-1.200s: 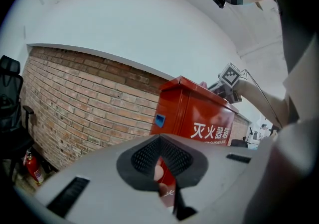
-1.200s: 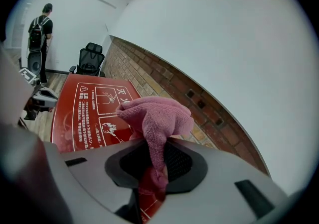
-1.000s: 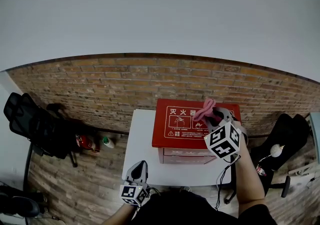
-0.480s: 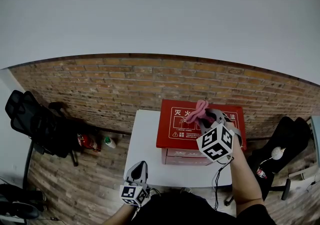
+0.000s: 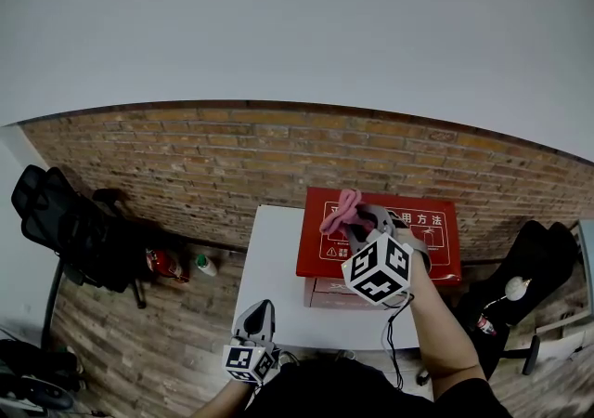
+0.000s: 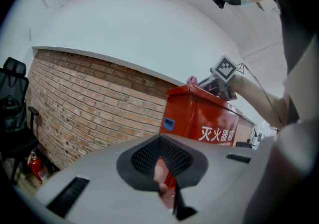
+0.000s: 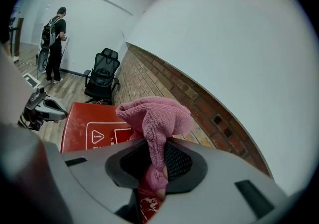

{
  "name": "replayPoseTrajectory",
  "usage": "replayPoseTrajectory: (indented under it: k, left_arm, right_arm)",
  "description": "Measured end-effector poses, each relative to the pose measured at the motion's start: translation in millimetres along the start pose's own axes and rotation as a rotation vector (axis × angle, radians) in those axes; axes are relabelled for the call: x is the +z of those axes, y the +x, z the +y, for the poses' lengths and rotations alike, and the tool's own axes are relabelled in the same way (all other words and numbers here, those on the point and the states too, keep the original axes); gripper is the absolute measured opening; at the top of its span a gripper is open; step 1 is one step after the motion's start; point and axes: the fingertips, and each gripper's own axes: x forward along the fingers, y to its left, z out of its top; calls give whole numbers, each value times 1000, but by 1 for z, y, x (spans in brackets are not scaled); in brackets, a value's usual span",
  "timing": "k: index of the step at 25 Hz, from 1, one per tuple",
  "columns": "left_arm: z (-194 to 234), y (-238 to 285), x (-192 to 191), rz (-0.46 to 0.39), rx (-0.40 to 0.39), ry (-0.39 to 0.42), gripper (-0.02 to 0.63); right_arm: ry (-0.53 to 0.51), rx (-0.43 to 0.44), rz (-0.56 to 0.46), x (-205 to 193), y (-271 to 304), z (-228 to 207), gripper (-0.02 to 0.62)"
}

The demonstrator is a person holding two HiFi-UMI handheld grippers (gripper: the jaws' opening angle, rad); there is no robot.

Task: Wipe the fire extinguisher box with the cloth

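The red fire extinguisher box (image 5: 418,244) stands on a white table (image 5: 269,286) against the brick wall; its side with white characters shows in the left gripper view (image 6: 209,118). My right gripper (image 5: 357,224) is over the left part of the box's top, shut on a pink cloth (image 5: 342,210). The cloth (image 7: 155,118) bunches above the jaws, with the red top (image 7: 84,131) below it. My left gripper (image 5: 258,314) is low at the table's near edge, shut with nothing in it, pointing toward the box.
A black office chair (image 5: 56,221) stands at the left, with a small red extinguisher (image 5: 160,264) and a bottle (image 5: 201,265) on the wood floor. Another black chair (image 5: 538,263) is at the right. A person (image 7: 56,44) stands far off.
My right gripper has slid the pink cloth leftward across the box's top, from the middle toward its left edge. The left gripper has stayed put.
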Motion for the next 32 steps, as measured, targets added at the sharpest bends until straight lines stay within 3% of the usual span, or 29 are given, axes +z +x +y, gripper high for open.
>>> replayPoseTrajectory:
  k: [22, 32]
  left_arm:
    - [29, -20, 6, -18, 45, -15, 17]
    - [42, -27, 7, -31, 68, -30, 17]
  right_arm:
    - [-77, 75, -65, 68, 26, 46, 84]
    - [-84, 68, -58, 73, 38, 40, 84]
